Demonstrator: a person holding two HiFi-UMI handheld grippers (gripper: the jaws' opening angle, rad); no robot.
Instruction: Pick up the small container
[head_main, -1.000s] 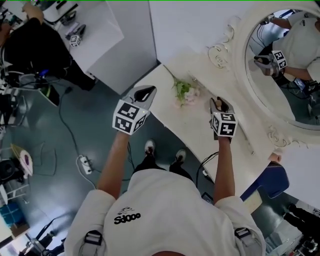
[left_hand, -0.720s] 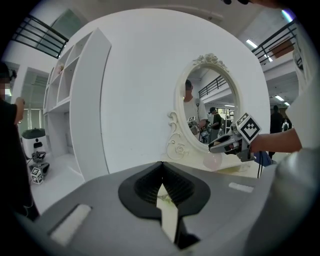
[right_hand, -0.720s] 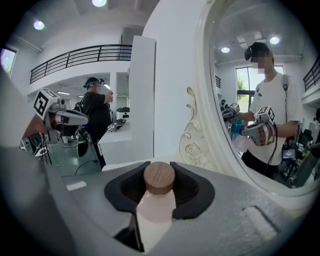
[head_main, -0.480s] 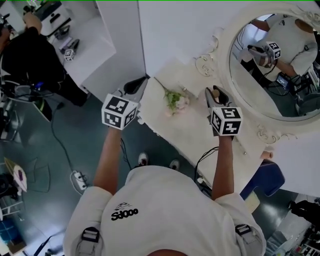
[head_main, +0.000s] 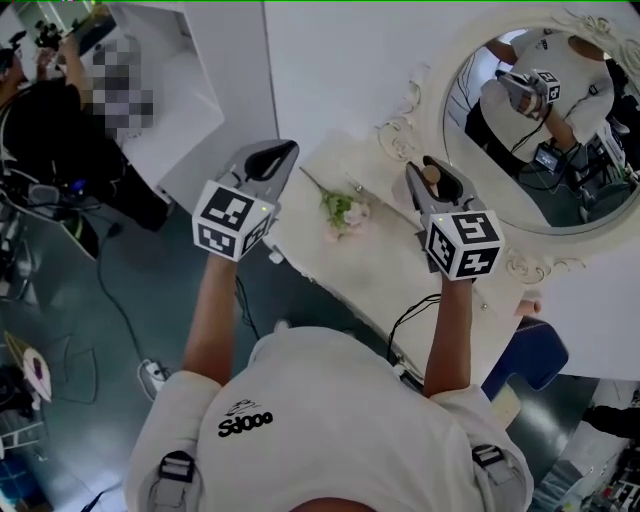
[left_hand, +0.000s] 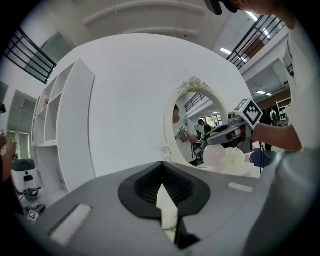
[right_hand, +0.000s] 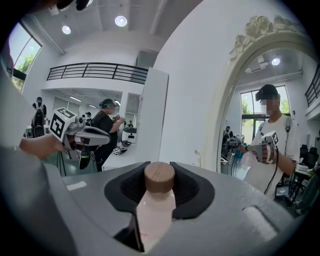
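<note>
The small container (right_hand: 155, 205) is a pale pink bottle with a round wooden cap (head_main: 431, 176). My right gripper (right_hand: 159, 171) is shut on it, one pad on each side of its neck, and holds it in the air above the white vanity table (head_main: 390, 275). In the head view my right gripper (head_main: 432, 172) points toward the oval mirror (head_main: 540, 130). My left gripper (head_main: 274, 158) hovers over the table's left end, its jaws shut with nothing between them. In the left gripper view my left gripper (left_hand: 161, 168) looks toward the mirror, and the pink container (left_hand: 216, 153) shows at the right.
A small bunch of pink flowers (head_main: 342, 210) lies on the table between the grippers. A white shelf unit (head_main: 170, 100) stands at the left, with a person in black (head_main: 60, 110) beside it. A blue chair (head_main: 535, 360) stands at the table's right end.
Both grippers have risen toward the head camera. The right one has carried the pink container up from the table.
</note>
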